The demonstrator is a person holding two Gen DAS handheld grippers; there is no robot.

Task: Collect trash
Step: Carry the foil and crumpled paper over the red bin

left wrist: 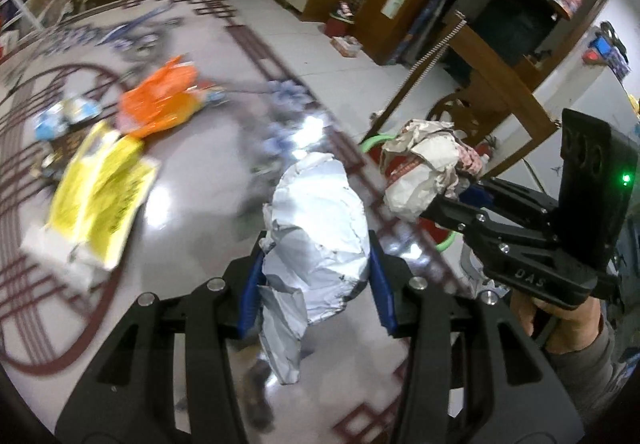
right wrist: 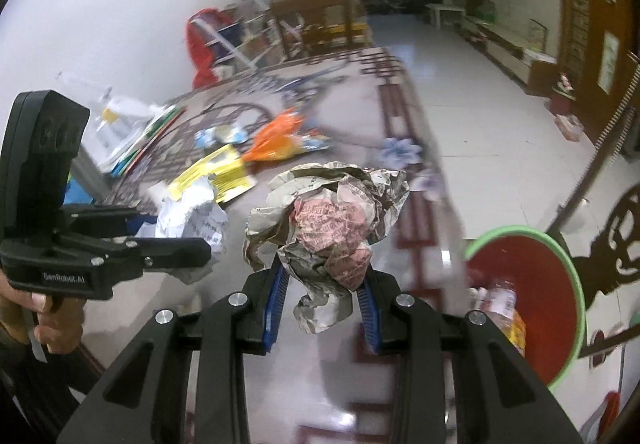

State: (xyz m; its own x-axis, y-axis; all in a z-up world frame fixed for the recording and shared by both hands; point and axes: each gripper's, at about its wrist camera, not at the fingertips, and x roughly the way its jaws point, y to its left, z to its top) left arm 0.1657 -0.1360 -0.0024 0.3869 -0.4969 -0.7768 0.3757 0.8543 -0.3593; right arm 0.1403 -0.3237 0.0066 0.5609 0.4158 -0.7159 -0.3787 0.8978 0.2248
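The left tongs [left wrist: 316, 280] are clamped on a crumpled white paper [left wrist: 316, 219], held above the floor [left wrist: 192, 203]. The right tongs [right wrist: 324, 304] are clamped on a wad of printed newspaper [right wrist: 328, 219], also off the floor. To the right of that wad, near, stands a red bin [right wrist: 532, 300] with a green rim, a bottle [right wrist: 500, 300] inside. Farther off on the left, an orange bag [left wrist: 160, 103], a yellow sheet [left wrist: 100, 195] and blue-white wrappers [left wrist: 64, 115] lie on the floor, blurred.
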